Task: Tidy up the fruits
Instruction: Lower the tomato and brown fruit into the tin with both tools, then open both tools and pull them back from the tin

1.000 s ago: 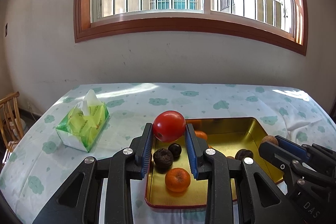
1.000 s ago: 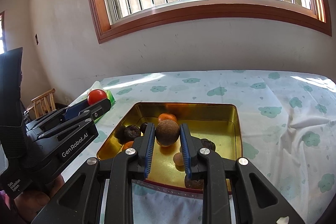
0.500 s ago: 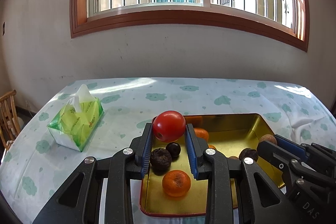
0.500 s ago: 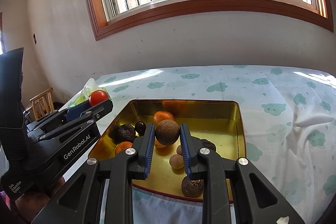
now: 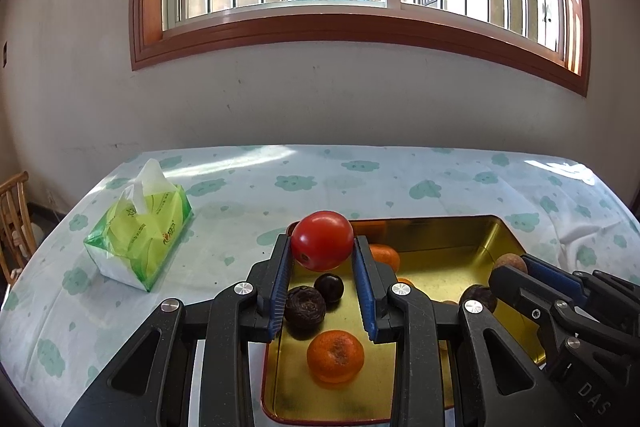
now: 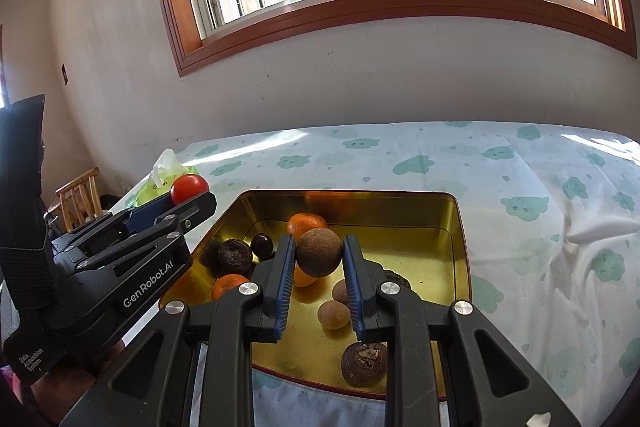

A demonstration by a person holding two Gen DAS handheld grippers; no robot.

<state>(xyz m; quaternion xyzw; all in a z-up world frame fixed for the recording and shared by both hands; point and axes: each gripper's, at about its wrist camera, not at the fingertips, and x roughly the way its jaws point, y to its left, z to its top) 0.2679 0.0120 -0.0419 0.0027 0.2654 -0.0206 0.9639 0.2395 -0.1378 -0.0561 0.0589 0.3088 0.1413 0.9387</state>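
A gold tin tray [image 5: 440,227] [image 6: 460,251] lies on the cloud-print tablecloth and holds several fruits: oranges [image 5: 335,355] [image 6: 306,223], dark wrinkled fruits [image 5: 305,306] [image 6: 234,255] and small brown ones [image 6: 334,314]. My left gripper [image 5: 322,251] is shut on a red tomato [image 5: 322,239], held above the tray's left part; the tomato [image 6: 189,187] also shows in the right wrist view. My right gripper [image 6: 319,254] is shut on a round brown fruit [image 6: 319,251] above the tray's middle. That gripper reaches in from the right in the left wrist view [image 5: 516,267].
A green tissue pack [image 5: 138,231] [image 6: 164,179] stands on the table left of the tray. A wooden chair [image 5: 14,215] [image 6: 78,197] is past the table's left edge. The cloth is rumpled at the right [image 6: 576,239]. Wall and window lie behind.
Both grippers keep their fruits and have come slightly nearer the tray; the tray and tissue pack sit a little further left and lower in the views.
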